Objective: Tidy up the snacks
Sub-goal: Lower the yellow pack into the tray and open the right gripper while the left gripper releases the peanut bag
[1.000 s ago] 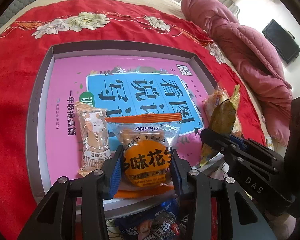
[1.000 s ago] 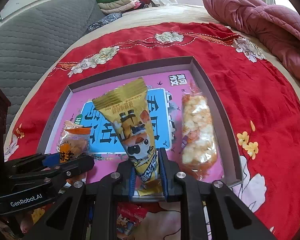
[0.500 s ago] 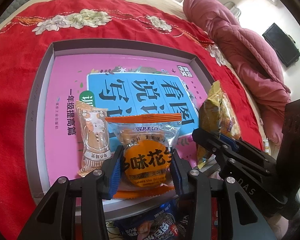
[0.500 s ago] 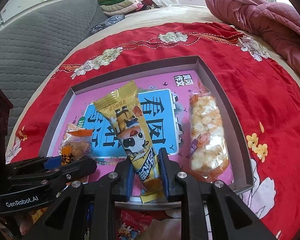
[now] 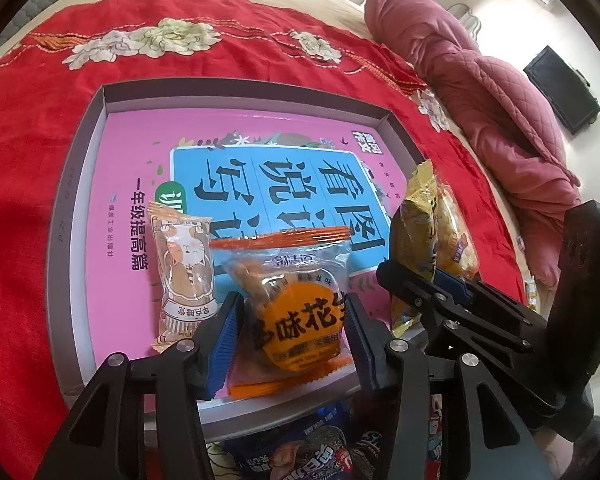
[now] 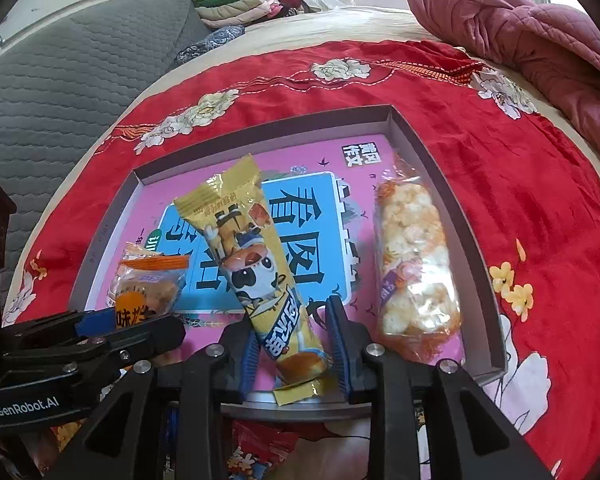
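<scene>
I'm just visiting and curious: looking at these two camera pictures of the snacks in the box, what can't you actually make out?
- Left wrist view: the blue packet below the box is cut off by the frame edge and hidden behind the left gripper.
- Left wrist view: the yellow stick snack is edge-on, its print unreadable.
- Right wrist view: the red wrapper is covered by the right gripper.
- Right wrist view: the orange peanut pack is partly behind the left gripper.

Far half of the tray floor is bare, open from above, walled by the rim. The near edge is crowded: cat packet, orange packet, yellow packet, popcorn packet. A free lane runs between yellow and popcorn packets.
</scene>
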{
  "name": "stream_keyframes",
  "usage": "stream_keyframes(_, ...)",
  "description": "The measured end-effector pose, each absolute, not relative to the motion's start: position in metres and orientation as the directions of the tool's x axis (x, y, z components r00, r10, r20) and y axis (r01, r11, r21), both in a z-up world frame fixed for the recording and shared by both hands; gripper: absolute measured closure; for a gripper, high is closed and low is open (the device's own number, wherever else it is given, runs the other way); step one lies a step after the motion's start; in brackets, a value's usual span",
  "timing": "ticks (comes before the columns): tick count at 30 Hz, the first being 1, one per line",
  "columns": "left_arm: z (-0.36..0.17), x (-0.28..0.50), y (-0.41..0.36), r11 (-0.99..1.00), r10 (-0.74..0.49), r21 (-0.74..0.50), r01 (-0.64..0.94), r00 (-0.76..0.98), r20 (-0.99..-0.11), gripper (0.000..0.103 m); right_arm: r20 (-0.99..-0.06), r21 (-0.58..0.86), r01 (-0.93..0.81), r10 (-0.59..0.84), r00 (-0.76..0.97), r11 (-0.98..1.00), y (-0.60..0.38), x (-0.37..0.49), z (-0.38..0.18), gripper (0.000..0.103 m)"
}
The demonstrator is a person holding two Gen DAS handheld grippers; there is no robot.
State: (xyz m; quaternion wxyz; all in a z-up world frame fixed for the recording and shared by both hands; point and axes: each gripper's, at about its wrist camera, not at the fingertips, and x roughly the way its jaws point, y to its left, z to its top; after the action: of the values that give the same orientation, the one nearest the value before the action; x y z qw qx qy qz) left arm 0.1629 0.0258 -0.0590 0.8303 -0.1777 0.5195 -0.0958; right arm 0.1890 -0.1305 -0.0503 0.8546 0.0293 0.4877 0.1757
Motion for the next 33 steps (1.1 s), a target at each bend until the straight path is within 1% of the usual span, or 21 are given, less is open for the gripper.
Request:
stream_keyframes(6, -0.056, 0.162, 0.026, 0.917, -0.346, -0.399, -0.027, 0.447, -0.825, 0.05, -0.822, 0.225, -0.264, 0.328, 0.465, 0.938, -0.133, 0.189, -0.049, 0.071)
stream_keyframes(10, -0.053, 0.162, 0.027, 0.916, -0.346, -0.4, -0.025, 0.455, -0.82, 0.05, -0.816, 0.244, -0.263, 0.344, 0.465, 0.934, -0.133, 0.189, -0.048, 0.066)
stream_keyframes(22, -0.043, 0.158, 0.032, 0.912, -0.349, -0.41, -0.028, 0.473, -0.809, 0.05, -0.816, 0.24, -0.266, 0.342, 0.466, 0.934, -0.132, 0.187, -0.047, 0.066)
stream_keyframes(25, -0.039, 0.156, 0.033, 0.913, -0.346, -0.407, -0.026, 0.479, -0.806, 0.049, -0.817, 0.237, -0.269, 0.342, 0.465, 0.934, -0.132, 0.187, -0.047, 0.066)
stream_keyframes(27, -0.038, 0.155, 0.034, 0.912, -0.345, -0.408, -0.03, 0.482, -0.806, 0.044, -0.816, 0.235, -0.27, 0.34, 0.468, 0.934, -0.133, 0.186, -0.047, 0.066)
stream_keyframes(33, -0.033, 0.149, 0.035, 0.916, -0.337, -0.4, -0.027, 0.492, -0.803, 0.044, -0.816, 0.228, -0.271, 0.335, 0.471, 0.935, -0.134, 0.183, -0.048, 0.066)
